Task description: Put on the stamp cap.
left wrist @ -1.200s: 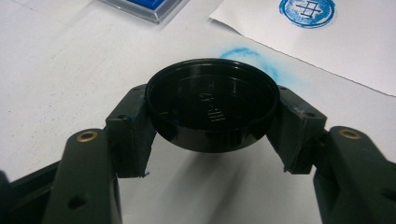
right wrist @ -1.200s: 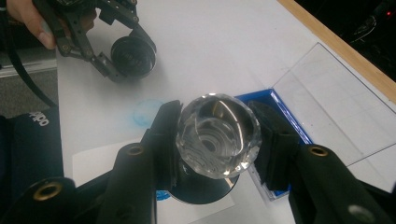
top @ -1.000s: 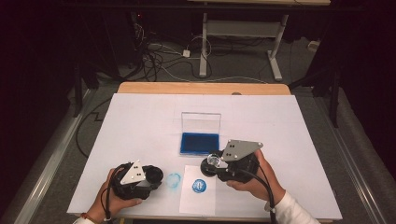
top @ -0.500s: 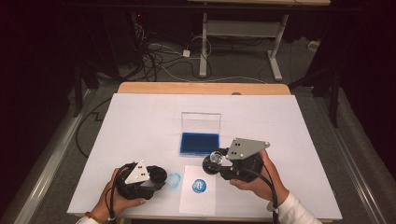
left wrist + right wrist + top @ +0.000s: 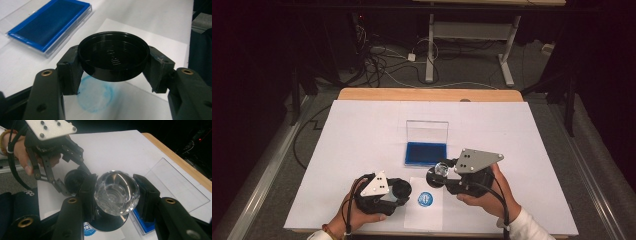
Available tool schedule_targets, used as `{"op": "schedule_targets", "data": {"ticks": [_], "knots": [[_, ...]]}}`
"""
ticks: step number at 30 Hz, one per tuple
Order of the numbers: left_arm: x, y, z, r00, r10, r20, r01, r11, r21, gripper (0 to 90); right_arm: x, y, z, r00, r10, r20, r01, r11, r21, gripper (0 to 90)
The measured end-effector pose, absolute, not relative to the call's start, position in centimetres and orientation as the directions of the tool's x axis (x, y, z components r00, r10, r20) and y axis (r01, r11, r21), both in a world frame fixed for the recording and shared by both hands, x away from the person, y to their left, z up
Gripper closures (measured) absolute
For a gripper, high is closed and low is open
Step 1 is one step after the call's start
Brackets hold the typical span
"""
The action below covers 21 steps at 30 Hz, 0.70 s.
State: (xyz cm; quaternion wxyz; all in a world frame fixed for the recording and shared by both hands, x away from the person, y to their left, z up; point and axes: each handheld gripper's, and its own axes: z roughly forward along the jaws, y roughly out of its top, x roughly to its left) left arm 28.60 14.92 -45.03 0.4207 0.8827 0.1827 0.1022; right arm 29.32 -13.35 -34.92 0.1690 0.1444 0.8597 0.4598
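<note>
Stamp [image 5: 117, 192] — a clear faceted knob on a dark round base — sits clamped between the jaws of the right gripper [image 5: 116, 195], one black pad pressed to each side of the knob. In the high view the right gripper [image 5: 443, 172] holds it above the counter [image 5: 362, 130], just short of the near edge of the blue ink pad [image 5: 426, 152] that lies ahead of the jaws in its open clear case, lid standing upright behind it.

The left gripper [image 5: 113, 62] has its jaws closed on a black round cap [image 5: 113, 56], gripped by the rim on two opposite sides, hollow side up, with raised lettering inside that is too faint to read. Below these jaws lies a white sheet of paper [image 5: 155, 47], and on it, directly under the cap, a round blue print [image 5: 96, 96]. Beyond the jaws and to their left the ink pad [image 5: 47, 23] shows again, flat on the counter.

From above, the left gripper [image 5: 397, 192] rests low beside the paper [image 5: 424, 212], its jaws pointing toward the blue print [image 5: 426, 199], which lies between the two grippers. A hand [image 5: 362, 215] holds the left gripper from behind; another hand [image 5: 492, 197] wraps the right one. In the right gripper view the left gripper [image 5: 75, 180] appears just past the stamp, the cap [image 5: 73, 180] dark between its jaws, near but apart from the stamp.
</note>
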Motion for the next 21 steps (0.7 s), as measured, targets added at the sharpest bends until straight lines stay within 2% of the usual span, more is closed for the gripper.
{"op": "schedule_targets", "data": {"ticks": [10,21], "knots": [[28.6,12.7,-44.6,0.932,0.361,0.018,0.208,-0.576,0.791,36.6,28.8,-12.6,-35.1,-0.918,0.371,-0.137,0.087,0.527,0.845,57.2],[28.8,11.5,-44.6,0.939,0.344,0.025,0.191,-0.578,0.794,36.6,29.0,-12.9,-35.1,-0.915,0.379,-0.136,0.093,0.528,0.844,57.3]]}}
